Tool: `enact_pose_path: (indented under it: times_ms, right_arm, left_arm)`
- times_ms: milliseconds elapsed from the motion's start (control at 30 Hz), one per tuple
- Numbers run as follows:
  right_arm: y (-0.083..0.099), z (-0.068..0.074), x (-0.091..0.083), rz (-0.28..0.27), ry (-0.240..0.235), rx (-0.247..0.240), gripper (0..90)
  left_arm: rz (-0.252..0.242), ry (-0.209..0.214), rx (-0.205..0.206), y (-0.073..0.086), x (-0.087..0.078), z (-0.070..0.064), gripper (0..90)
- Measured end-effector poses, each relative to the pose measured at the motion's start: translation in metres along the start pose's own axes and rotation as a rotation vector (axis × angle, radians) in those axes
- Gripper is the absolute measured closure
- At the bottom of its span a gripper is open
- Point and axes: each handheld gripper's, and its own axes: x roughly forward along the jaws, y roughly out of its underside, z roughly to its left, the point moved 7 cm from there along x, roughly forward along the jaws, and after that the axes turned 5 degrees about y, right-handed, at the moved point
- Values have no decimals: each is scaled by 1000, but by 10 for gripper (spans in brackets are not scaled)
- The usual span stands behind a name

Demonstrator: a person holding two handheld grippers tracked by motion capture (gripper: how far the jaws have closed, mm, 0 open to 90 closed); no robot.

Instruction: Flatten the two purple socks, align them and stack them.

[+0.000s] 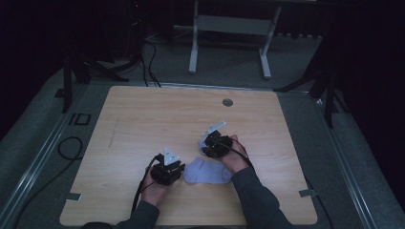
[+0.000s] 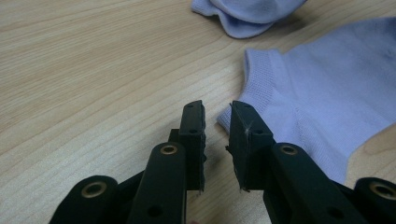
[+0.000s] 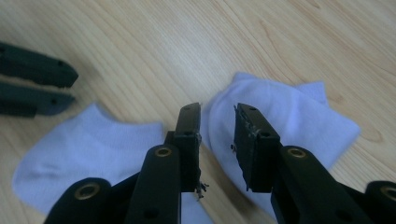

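Pale lavender sock fabric [image 1: 207,172] lies on the wooden table [image 1: 143,119] between my two grippers. In the left gripper view one sock [image 2: 327,88] lies flat at the right, and its ribbed cuff corner meets my right jaw. A second bunched piece [image 2: 247,16] lies farther off. My left gripper [image 2: 217,109] is open, with bare wood in the gap. In the right gripper view, my right gripper [image 3: 217,112] hangs open just above a folded sock part [image 3: 285,116], and another part [image 3: 88,149] spreads to the left. Whether this is one sock or two I cannot tell.
The left gripper's jaws [image 3: 74,87] show at the upper left of the right gripper view, close to the fabric. A round grommet [image 1: 228,102] sits near the table's far edge. A desk frame [image 1: 229,28] stands on the floor beyond the table.
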Motion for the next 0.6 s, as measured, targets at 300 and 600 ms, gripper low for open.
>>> enact_pose_path:
  times_ms: [300, 600]
  right_arm:
    - [-17, -7, 17, 12, -7, 69, 700]
    - [-12, -13, 38, 77, -81, 147, 666]
  left_arm:
    - [8, 7, 6, 1, 2, -1, 747]
    - [18, 13, 10, 3, 4, -3, 729]
